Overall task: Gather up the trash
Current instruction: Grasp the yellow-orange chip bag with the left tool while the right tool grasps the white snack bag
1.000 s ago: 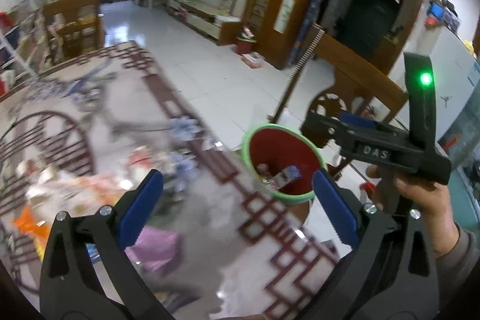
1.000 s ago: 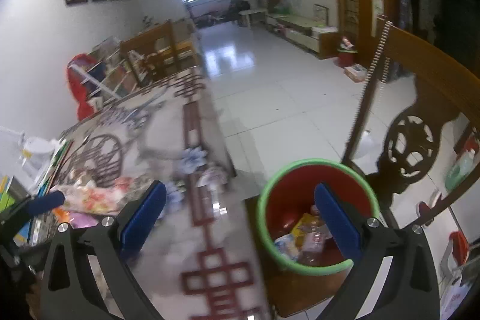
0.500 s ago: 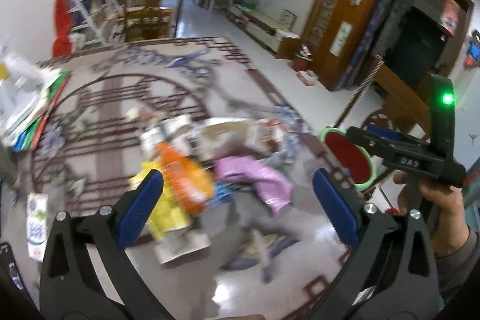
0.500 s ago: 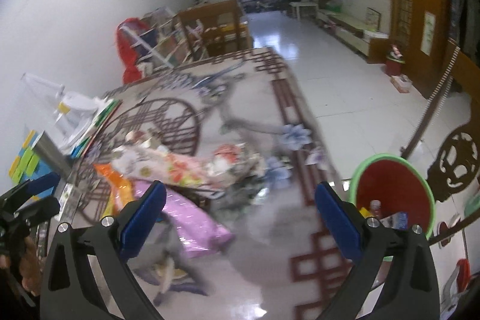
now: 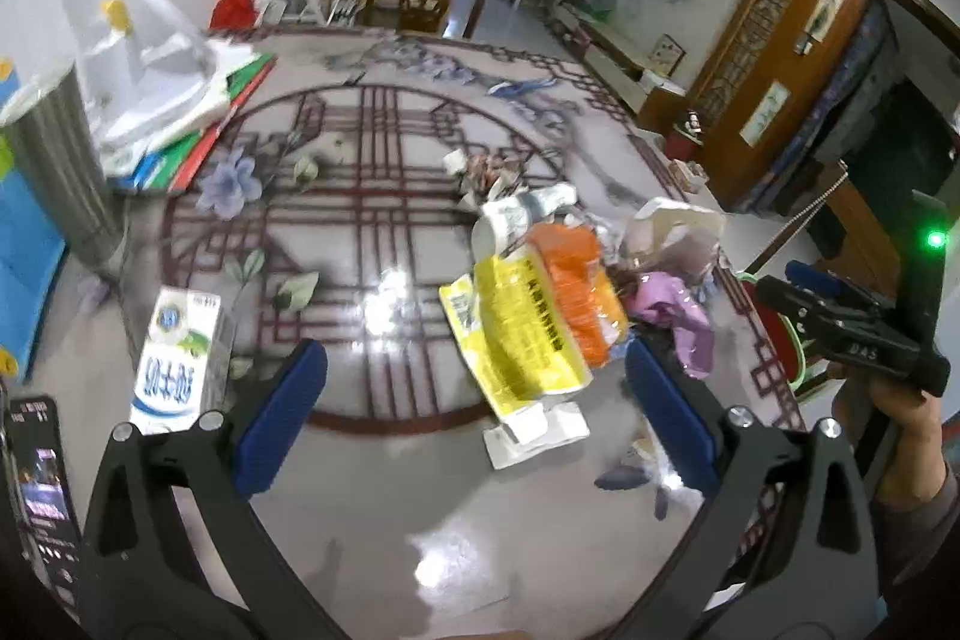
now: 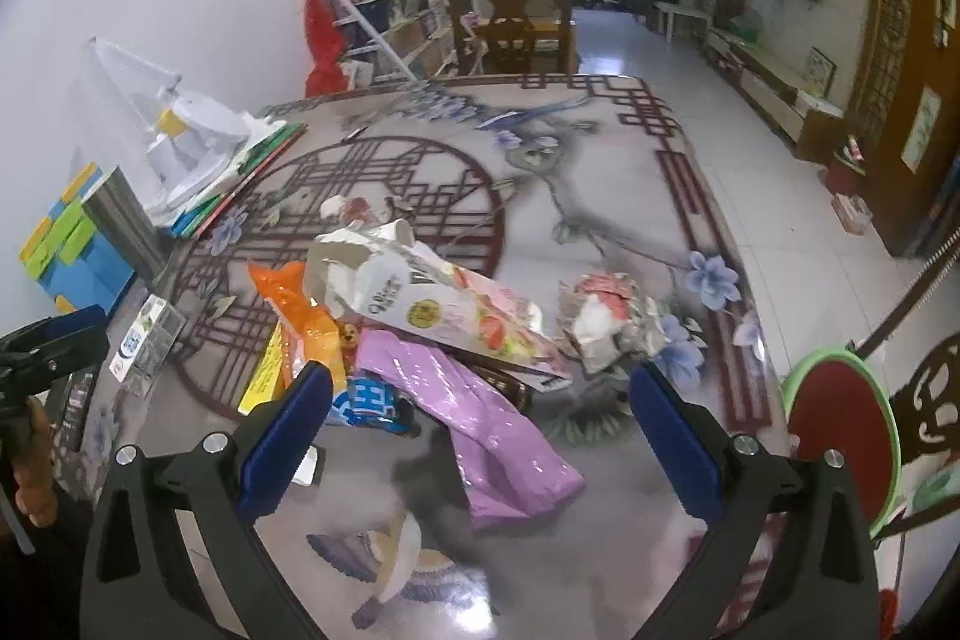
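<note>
A heap of trash lies on the patterned table (image 5: 384, 148): a yellow wrapper (image 5: 522, 334), an orange bag (image 5: 576, 274), a purple bag (image 6: 486, 424), a white printed carton (image 6: 432, 298) and crumpled paper (image 6: 606, 316). A small milk carton (image 5: 180, 358) stands apart at the left. The red bin with a green rim (image 6: 840, 418) stands beyond the table's right edge. My left gripper (image 5: 474, 418) is open and empty, just short of the yellow wrapper. My right gripper (image 6: 480, 442) is open and empty, over the purple bag.
A steel cylinder (image 5: 54, 160), blue blocks (image 6: 78, 256) and stacked folders with white plastic (image 5: 168, 100) stand at the table's left. A phone (image 5: 42, 466) lies at the front left. A carved wooden chair (image 6: 930, 400) stands by the bin.
Both grippers have swung left from the bin to face the trash heap on the table. Both remain open and empty.
</note>
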A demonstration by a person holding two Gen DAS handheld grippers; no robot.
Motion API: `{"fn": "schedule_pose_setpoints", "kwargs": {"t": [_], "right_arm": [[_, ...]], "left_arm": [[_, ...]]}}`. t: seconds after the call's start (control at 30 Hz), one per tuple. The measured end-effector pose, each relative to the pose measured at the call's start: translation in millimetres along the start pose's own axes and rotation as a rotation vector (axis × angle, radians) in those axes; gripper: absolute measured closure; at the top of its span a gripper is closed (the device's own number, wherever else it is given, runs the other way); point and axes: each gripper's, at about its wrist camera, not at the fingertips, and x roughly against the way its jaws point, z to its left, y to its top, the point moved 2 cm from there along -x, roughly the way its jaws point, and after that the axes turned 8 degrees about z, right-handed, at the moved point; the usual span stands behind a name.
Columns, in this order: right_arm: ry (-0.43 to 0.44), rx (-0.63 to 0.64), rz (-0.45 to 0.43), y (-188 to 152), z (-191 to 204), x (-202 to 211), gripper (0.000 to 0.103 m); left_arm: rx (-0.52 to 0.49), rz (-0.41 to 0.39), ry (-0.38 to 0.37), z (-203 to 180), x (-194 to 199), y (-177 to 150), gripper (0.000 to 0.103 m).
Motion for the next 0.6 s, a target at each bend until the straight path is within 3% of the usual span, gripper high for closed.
{"fn": "schedule_pose_setpoints", "kwargs": {"t": [0.17,0.37,0.6], "right_arm": [[0.010,0.042,0.026,4.3,9.4,-17.2,0.007],[0.010,0.092,0.052,8.4,14.3,-32.9,0.007],[0.021,0.148,0.087,16.9,19.1,-50.1,0.007]], "left_arm": [[0.013,0.072,0.004,-3.7,-25.5,-10.3,0.006],[-0.071,0.154,0.062,-36.1,-64.3,-18.8,0.006],[-0.173,0.206,0.186,-61.1,-110.0,-20.7,0.006]]}}
